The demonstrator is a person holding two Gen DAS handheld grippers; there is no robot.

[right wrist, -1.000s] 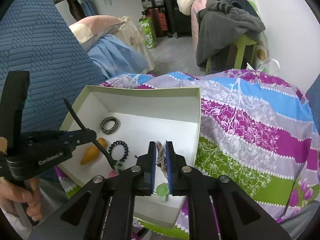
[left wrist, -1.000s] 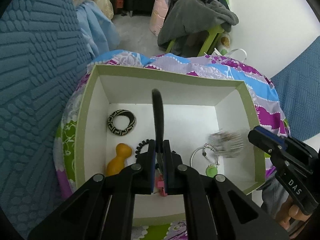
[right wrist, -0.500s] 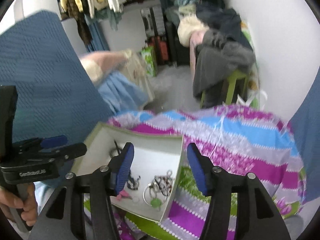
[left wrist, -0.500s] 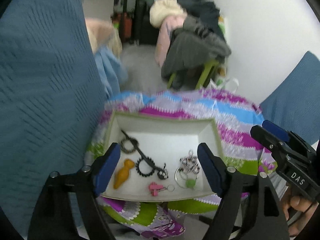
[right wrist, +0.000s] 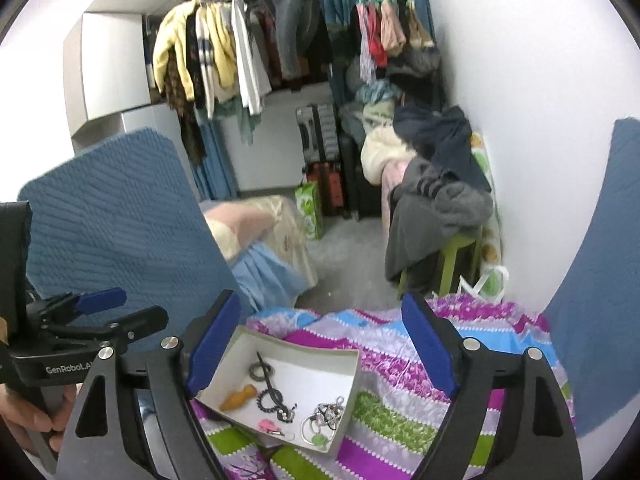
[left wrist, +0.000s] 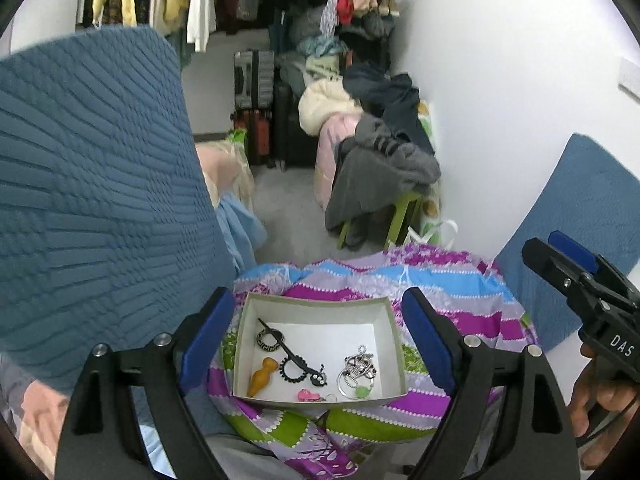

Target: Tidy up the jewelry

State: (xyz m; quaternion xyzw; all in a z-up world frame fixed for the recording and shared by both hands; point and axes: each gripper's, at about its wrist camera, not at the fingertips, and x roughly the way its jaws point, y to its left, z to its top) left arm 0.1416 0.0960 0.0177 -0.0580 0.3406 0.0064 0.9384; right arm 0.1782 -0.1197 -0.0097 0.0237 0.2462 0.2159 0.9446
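Note:
A white box with a green rim [left wrist: 316,303] [right wrist: 300,348] sits on a patterned bedspread. In it lie a black patterned ring [left wrist: 269,337], a long black hair pin [left wrist: 292,354] [right wrist: 272,386], a black beaded bracelet [left wrist: 291,372], an orange piece [left wrist: 262,376] [right wrist: 240,398], a pink piece [left wrist: 307,395] [right wrist: 267,426] and a silver chain with a green charm [left wrist: 358,372] [right wrist: 324,416]. My left gripper [left wrist: 318,344] and my right gripper [right wrist: 320,344] are both wide open, empty, and high above the box.
The striped purple, blue and green bedspread [right wrist: 440,364] covers the seat under the box. Blue quilted cushions [left wrist: 88,184] [right wrist: 600,280] stand left and right. A green stool piled with clothes [right wrist: 436,216], suitcases and a hanging clothes rail [right wrist: 248,48] lie beyond.
Both grippers opened, letting go of the black hair pin and the silver chain into the box, then drew up and back. The box now looks small and far below.

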